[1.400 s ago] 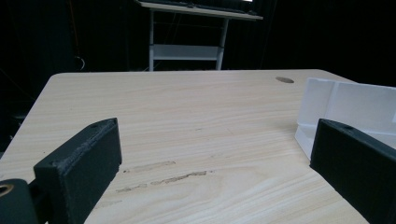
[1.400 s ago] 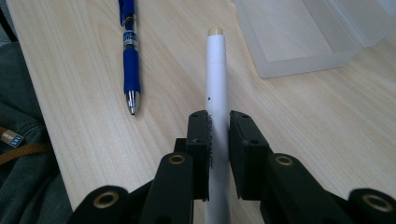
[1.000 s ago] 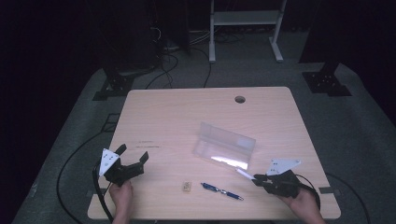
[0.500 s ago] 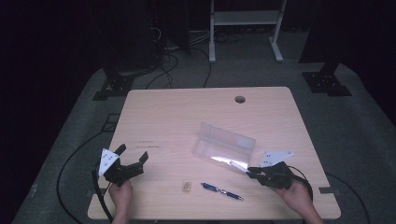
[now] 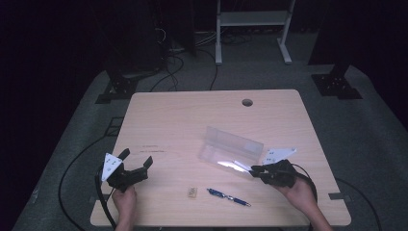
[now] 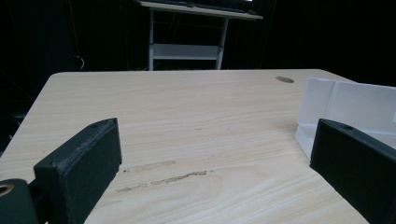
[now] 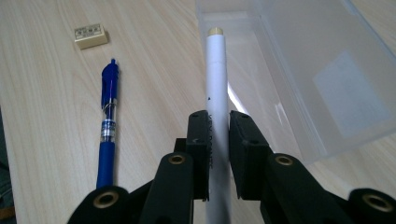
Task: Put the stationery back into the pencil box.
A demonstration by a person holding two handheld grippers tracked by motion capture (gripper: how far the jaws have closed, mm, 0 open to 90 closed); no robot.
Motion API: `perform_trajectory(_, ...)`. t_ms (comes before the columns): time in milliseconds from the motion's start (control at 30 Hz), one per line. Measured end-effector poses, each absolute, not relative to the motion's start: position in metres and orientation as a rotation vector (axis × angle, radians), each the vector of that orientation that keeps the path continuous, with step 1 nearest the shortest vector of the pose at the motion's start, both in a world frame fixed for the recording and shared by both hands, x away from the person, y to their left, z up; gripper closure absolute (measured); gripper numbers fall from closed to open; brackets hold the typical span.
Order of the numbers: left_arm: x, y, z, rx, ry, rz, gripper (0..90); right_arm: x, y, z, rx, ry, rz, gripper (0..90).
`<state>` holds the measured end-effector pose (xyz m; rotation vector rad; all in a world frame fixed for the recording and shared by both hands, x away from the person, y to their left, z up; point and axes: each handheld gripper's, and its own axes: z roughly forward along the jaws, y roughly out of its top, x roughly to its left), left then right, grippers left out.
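My right gripper [image 7: 218,135] is shut on a white pen [image 7: 217,88], whose tan tip points into the open clear plastic case [image 7: 322,79]. From above, that gripper [image 5: 262,169] sits at the case's [image 5: 231,147] near right corner with the white pen [image 5: 242,166] reaching over its edge. A blue pen [image 7: 108,126] lies on the table left of the jaws, also seen as the blue pen [image 5: 228,197] near the front edge. My left gripper [image 5: 136,160] rests open at the table's front left, its jaws wide apart [image 6: 210,168] over bare wood.
A small tan eraser [image 5: 192,192] lies left of the blue pen, also the eraser [image 7: 89,36] in the right gripper view. The wooden table [image 5: 192,120] has a cable hole [image 5: 247,102] at the back. Cables trail over the floor, and a white stand [image 5: 250,19] is behind.
My right gripper has moved left and slightly forward with the white pen, bringing its tip over the case's near edge. The left gripper has stayed put.
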<state>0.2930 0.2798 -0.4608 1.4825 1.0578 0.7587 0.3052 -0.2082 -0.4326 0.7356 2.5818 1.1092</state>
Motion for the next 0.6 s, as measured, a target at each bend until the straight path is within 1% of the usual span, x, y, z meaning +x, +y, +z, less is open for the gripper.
perform_trajectory(600, 0.293, 0.279, -0.461, 1.483, 1.058, 0.757, 1.1, 0.329, -0.191, -0.423, 0.72, 2.594, 1.065, 78.1)
